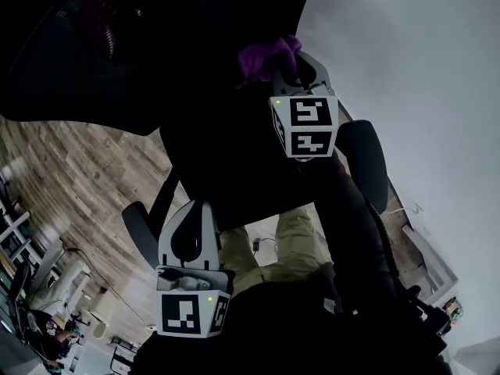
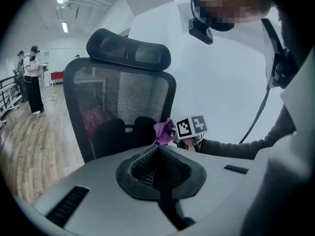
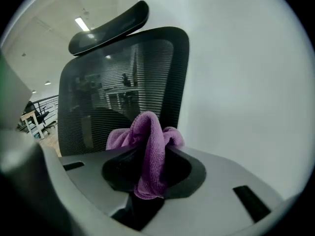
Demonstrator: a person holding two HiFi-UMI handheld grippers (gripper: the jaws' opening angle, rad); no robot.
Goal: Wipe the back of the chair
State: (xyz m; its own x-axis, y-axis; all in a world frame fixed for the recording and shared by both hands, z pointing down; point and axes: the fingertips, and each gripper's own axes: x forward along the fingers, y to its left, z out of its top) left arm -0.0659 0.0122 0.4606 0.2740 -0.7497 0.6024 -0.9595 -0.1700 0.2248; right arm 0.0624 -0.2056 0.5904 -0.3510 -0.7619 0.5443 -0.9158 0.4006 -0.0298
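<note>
right hand-held gripper [image 3: 147, 154] clenched on crumpled purple microfibre cloth [image 3: 146, 129] | black mesh chair back [image 3: 123, 73] just ahead of it | left hand-held gripper [image 2: 158, 152] pinched closed, empty

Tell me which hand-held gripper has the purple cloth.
The right hand-held gripper: its jaws are shut on the purple cloth. The left hand-held gripper is shut and empty.

Your right gripper [image 3: 150, 173] pinches a purple cloth [image 3: 147, 146] between its jaws, just in front of the chair's mesh back [image 3: 123, 87], below the headrest [image 3: 109, 26].
</note>
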